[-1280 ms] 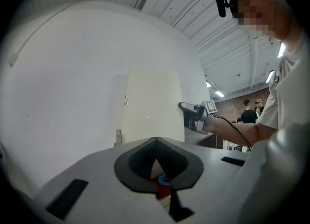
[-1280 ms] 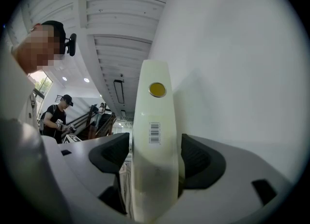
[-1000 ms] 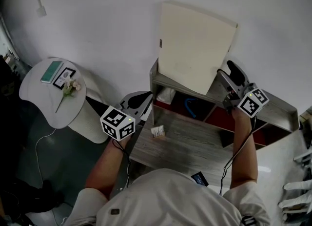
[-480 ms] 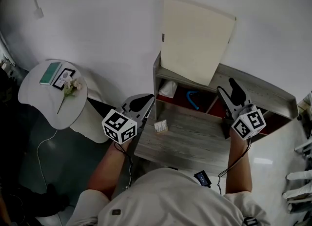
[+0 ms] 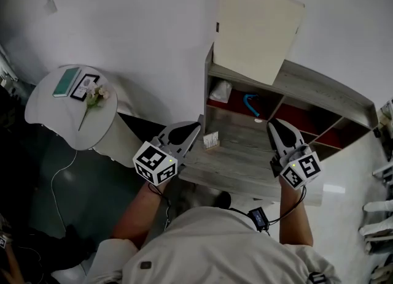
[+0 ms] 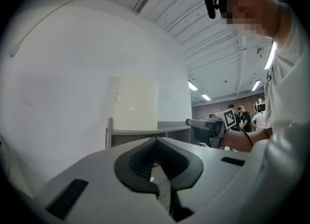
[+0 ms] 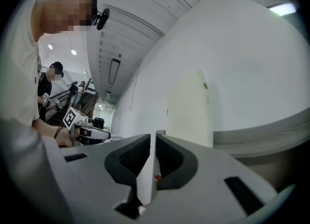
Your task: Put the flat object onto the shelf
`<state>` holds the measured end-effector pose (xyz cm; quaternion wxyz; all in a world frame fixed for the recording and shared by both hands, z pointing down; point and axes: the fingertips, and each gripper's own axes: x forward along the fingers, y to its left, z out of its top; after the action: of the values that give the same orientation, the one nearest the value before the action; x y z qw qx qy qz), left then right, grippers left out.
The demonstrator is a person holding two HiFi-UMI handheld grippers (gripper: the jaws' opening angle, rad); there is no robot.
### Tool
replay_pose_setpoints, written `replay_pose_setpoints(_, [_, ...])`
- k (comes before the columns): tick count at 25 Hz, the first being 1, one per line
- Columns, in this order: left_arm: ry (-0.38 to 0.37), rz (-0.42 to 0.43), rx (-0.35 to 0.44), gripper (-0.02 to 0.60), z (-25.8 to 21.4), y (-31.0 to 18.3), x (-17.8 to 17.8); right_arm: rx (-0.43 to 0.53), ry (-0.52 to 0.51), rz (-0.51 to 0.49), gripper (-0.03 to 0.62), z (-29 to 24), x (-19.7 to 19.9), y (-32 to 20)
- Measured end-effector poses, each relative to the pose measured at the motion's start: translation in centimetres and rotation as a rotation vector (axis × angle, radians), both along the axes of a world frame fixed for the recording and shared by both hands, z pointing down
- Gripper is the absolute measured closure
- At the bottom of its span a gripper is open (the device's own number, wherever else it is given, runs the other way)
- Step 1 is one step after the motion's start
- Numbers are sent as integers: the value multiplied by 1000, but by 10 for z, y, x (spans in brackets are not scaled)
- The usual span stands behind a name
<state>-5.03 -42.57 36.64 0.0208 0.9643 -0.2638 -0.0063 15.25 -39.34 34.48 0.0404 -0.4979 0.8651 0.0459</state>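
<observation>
The flat object is a cream board (image 5: 258,28). It stands on the top of the grey wooden shelf (image 5: 313,86) and leans against the white wall, with neither gripper touching it. The board (image 6: 138,102) also shows ahead in the left gripper view, and the board (image 7: 190,109) in the right gripper view. My left gripper (image 5: 195,130) hovers over the left front of the low table, jaws together and empty. My right gripper (image 5: 274,128) hangs over the table's right part, well short of the shelf. Its jaws have just been closing, with nothing between them.
A low wooden table (image 5: 245,160) in front of the shelf carries a small card box (image 5: 212,140). The shelf compartments hold a white bundle (image 5: 221,89) and a blue item (image 5: 250,102). At the left, a round white side table (image 5: 55,120) bears a green book (image 5: 65,82), a frame and a flower.
Both grippers drew back from the shelf toward the person and sank lower. The right gripper left the board's lower right corner and its jaws went from wide to nearly together.
</observation>
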Motion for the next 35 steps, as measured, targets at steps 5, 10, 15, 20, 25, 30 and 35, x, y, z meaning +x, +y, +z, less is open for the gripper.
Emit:
replay_pose_setpoints(5, [-7, 32, -6, 566, 12, 36, -13, 9, 23, 18, 572, 11, -29, 46])
replay_pose_setpoints(10, [-32, 65, 8, 566, 22, 67, -15, 19, 48, 48, 574, 20, -45, 87])
replay_pose_setpoints(15, [-14, 102, -11, 566, 29, 92, -7, -20, 81, 54, 575, 35, -55, 119])
replay_pose_setpoints(20, [-2, 112, -17, 566, 32, 116, 6, -26, 85, 62, 574, 41, -49, 147])
replay_pose_setpoints(25, [-4, 106, -15, 566, 32, 146, 28, -25, 84, 46, 576, 45, -33, 177])
replay_pose_setpoints(30, [1, 76, -20, 566, 26, 174, 56, -34, 73, 12, 576, 44, -5, 210])
replay_pose_setpoints(35, [-14, 63, -14, 566, 29, 216, 89, -39, 78, 3, 576, 49, 27, 253])
